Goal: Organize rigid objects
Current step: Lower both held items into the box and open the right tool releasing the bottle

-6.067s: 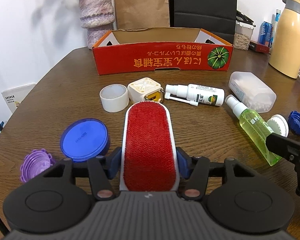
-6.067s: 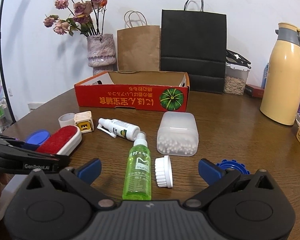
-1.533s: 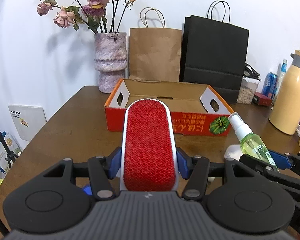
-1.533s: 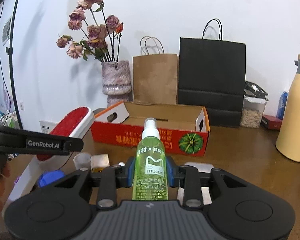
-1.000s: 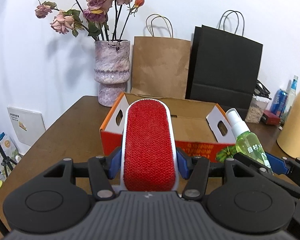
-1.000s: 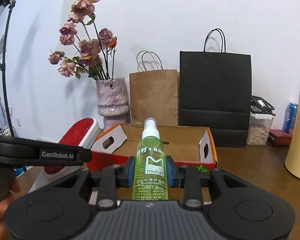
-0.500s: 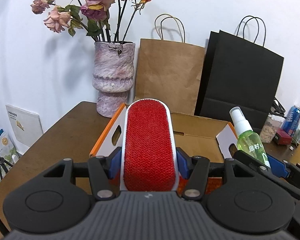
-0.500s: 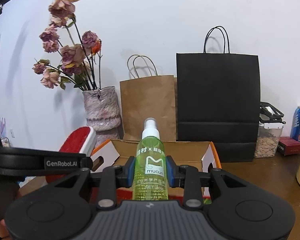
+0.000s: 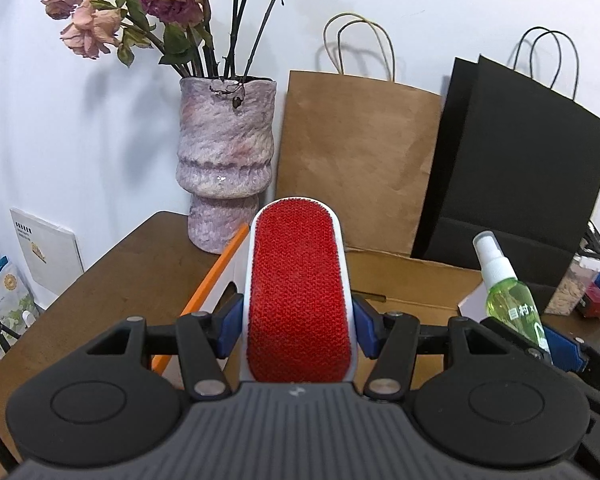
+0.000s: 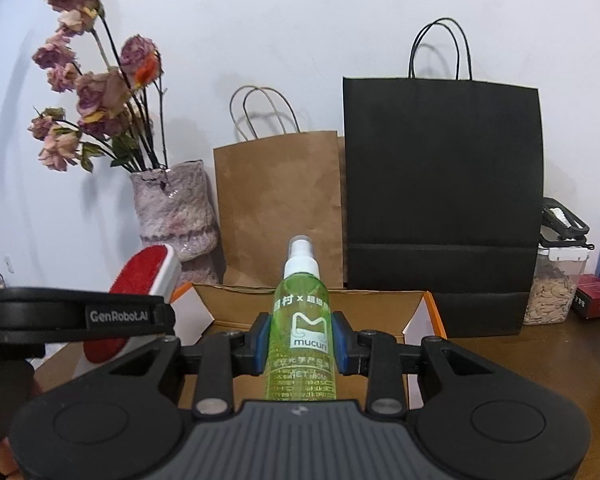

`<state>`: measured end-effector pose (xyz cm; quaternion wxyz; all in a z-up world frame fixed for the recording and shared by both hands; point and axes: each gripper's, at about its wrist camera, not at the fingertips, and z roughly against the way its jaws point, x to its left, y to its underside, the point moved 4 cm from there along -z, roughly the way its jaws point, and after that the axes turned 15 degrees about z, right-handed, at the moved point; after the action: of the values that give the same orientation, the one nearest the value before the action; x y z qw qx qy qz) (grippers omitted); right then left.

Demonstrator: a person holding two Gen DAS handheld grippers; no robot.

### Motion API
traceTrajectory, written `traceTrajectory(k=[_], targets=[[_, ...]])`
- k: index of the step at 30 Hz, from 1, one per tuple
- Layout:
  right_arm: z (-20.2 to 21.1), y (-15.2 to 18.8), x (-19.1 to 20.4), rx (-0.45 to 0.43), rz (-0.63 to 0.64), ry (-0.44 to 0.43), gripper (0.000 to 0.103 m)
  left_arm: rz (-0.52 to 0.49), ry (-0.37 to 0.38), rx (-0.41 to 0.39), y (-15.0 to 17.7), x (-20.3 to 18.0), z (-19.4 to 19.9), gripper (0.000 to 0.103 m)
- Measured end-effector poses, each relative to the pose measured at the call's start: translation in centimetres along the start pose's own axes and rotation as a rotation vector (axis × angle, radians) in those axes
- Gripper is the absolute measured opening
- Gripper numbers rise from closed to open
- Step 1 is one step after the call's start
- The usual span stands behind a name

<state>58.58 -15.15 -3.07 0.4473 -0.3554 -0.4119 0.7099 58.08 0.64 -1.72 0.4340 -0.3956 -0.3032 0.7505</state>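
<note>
Red lint brush (image 9: 298, 292) sits clamped in my left gripper (image 9: 298, 330); my right gripper (image 10: 300, 344) grips the green spray bottle (image 10: 300, 320) above the cardboard box (image 10: 320, 304).

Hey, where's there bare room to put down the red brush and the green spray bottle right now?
The cardboard box floor looks bare in what shows: a brown strip under the back wall, between its two white end flaps. The brush hangs by the left flap, the green spray bottle mid-box. Bare tabletop lies left of the box, before the vase. Right of the box, jar and cans crowd it.
</note>
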Motion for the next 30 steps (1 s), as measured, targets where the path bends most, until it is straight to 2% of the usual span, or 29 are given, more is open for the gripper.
traceTrajectory(k=[11,22,24,25,26,27,28,30], targets=[[-3.2,-0.4,-0.5,0.036,0.007,0.005,0.030,-0.016,-0.035,0.013,-0.8,-0.6,-4.1,0.058],[-5.1,0.4,-0.9,0.097,0.004,0.014,0.031,-0.059,-0.058,0.067,-0.1,-0.7,-6.7,0.058],[-5.4,0.6,-1.0,0.125,0.002,0.014,0.031,-0.070,-0.061,0.083,0.1,-0.8,-6.9,0.067],[-5.5,0.7,-1.0,0.131,0.005,0.021,0.038,-0.074,-0.071,0.077,0.1,-0.8,-6.9,0.084],[-5.6,0.8,-1.1,0.137,0.008,0.033,0.048,-0.078,-0.077,0.068,0.0,-0.8,-6.7,0.092],[-5.6,0.8,-1.3,0.143,0.005,0.042,0.072,-0.082,-0.074,0.044,-0.2,-0.8,-6.2,0.097],[-5.5,0.8,-1.4,0.143,0.003,0.053,0.092,-0.085,-0.076,0.026,-0.4,-0.7,-5.8,0.103],[-5.3,0.9,-1.7,0.141,0.002,0.069,0.097,-0.080,-0.081,0.008,-0.7,-0.7,-5.2,0.103]])
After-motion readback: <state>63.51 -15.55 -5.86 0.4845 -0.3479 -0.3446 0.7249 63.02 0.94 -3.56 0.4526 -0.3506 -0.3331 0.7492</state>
